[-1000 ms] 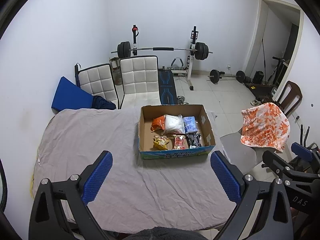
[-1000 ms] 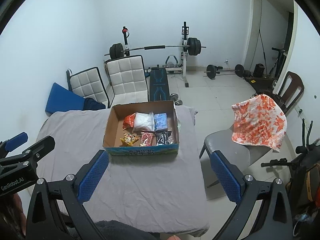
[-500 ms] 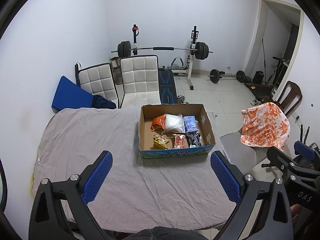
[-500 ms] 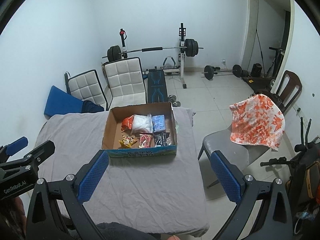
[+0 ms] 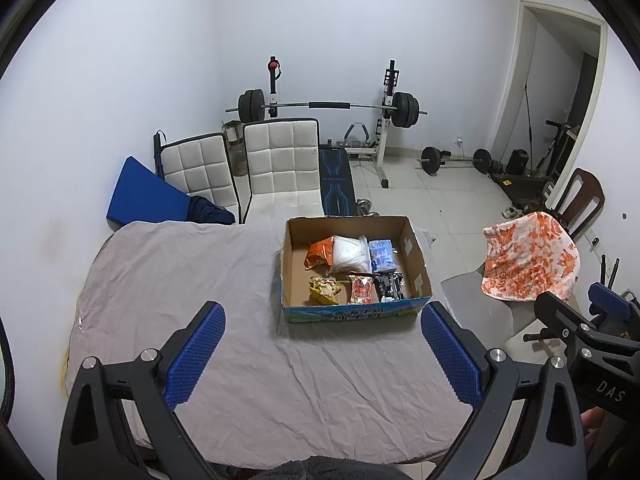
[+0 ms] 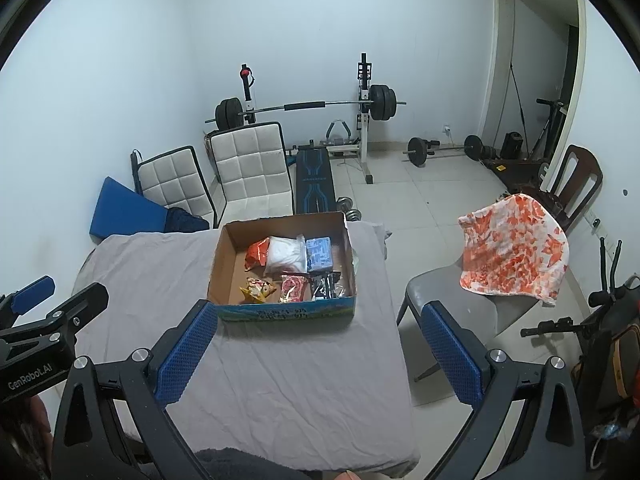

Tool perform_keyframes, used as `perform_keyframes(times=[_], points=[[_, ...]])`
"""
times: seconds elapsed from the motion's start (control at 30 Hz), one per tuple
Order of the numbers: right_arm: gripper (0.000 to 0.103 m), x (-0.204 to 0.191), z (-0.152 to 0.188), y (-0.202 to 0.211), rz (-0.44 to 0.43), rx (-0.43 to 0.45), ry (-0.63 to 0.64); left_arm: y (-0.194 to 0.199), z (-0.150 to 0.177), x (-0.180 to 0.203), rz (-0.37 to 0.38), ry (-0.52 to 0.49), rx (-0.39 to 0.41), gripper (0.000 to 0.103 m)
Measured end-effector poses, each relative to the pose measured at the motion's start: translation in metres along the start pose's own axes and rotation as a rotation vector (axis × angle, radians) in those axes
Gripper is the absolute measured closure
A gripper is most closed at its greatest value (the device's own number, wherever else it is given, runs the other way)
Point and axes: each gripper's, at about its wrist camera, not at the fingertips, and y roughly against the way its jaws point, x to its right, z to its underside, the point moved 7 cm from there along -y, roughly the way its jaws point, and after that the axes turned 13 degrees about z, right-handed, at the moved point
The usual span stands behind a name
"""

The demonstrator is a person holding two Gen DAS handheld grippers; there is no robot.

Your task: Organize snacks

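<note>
Centre frame in the left wrist view, the box (image 5: pixel 354 266) sits on the grey-covered desk (image 5: pixel 168 280), open side up, with every snack inside it. Orange bag (image 5: pixel 320 251), white bag (image 5: pixel 351 254) and blue pack (image 5: pixel 382 255) form the far row; yellow pack (image 5: pixel 325 290), red pack (image 5: pixel 361 289) and black pack (image 5: pixel 390 286) form the near row. The packs lie flat and side by side, which leaves each top face accessible from above. The left hand-held gripper (image 5: pixel 322 354) fills the lower frame, jaws spread wide and empty, well short of the box; this stance suits an approach, not a grasp. The right hand-held gripper (image 5: pixel 576 330) shows at the lower right edge, off the desk.

Centre frame in the right wrist view, the box (image 6: pixel 280 264) lies slightly left of centre, near the right edge of the desk (image 6: pixel 132 272). The right hand-held gripper (image 6: pixel 316 350) is likewise spread wide and empty, its left pad (image 6: pixel 186 354) overlapping the near-left corner of the box in the picture; contact cannot be confirmed. The left hand-held gripper (image 6: pixel 38 300) enters at the left edge. A chair (image 6: pixel 452 300) with an orange-patterned cloth (image 6: pixel 516 250) stands right of the desk.
</note>
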Motion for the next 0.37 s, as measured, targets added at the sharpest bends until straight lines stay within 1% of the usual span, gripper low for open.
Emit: perform_keyframes(times=[0.37], points=[[0.000, -0.0068, -0.0022, 0.0017, -0.006, -0.002, 0.006, 0.0026, 0.0007, -0.0034, 0.002, 0.005, 0.010, 0.002]])
